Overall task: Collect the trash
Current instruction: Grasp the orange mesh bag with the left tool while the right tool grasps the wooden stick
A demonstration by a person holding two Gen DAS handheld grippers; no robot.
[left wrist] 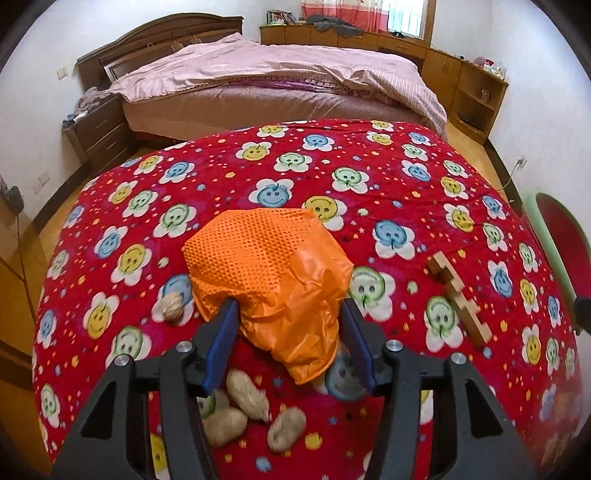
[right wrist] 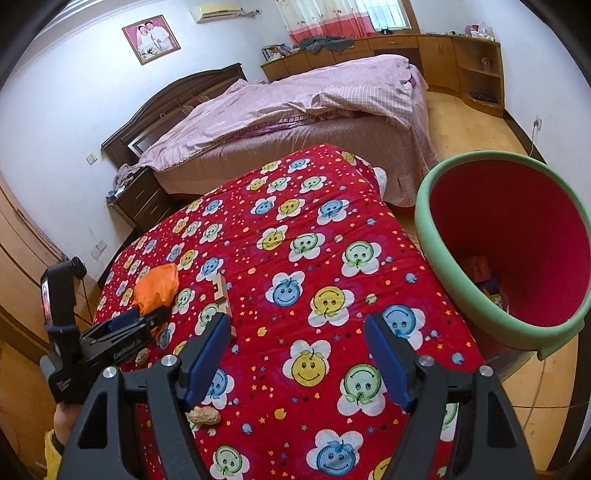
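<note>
Over the blanket (left wrist: 369, 177), left gripper (left wrist: 288, 314) straddles orange bag (left wrist: 266, 266).

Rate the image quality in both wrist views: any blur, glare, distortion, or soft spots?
Left wrist view: strong fisheye bending with dark corners; the peanuts close under the left hand-held gripper look soft, while the orange bag is sharp. Right wrist view: same distortion, even daylight; the window is blown out, and the bin interior is dim.
</note>
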